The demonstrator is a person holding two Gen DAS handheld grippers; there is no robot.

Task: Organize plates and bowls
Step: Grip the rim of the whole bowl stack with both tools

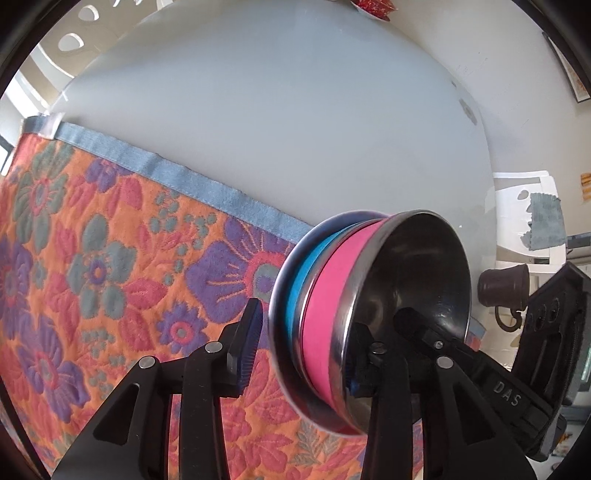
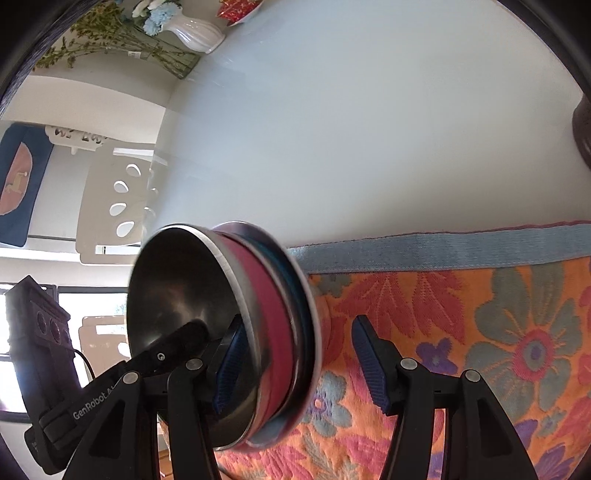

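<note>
On the left lies a bright flowered cloth (image 1: 110,258) with a blue edge, spread on the pale table (image 1: 295,129), likely as a soft spot for dishes. Next comes the left gripper (image 1: 306,321). Its jaws are apart, with one finger out by the bottom of the stack of bowls (image 1: 369,295) and not touching it, and the other finger poking inside the top bowl. The stack is shiny metal, with a blue band (image 1: 299,280) and a pink band (image 1: 328,295). It is tipped on its side above the cloth's edge, and I cannot tell if it rests on the cloth. The right gripper (image 2: 297,325) reaches in from the other side. Its jaws are apart too, one pad against the inside wall of the top bowl and the other pad clear of the stack. I think both hands hook the bowls from inside, so that neither one has to squeeze. Farther right a small brown bell (image 1: 504,286) stands on the table, near enough to bump. A white vase (image 2: 195,33) with flowers stands far off. A white chair (image 1: 524,192) waits beyond the table.
</note>
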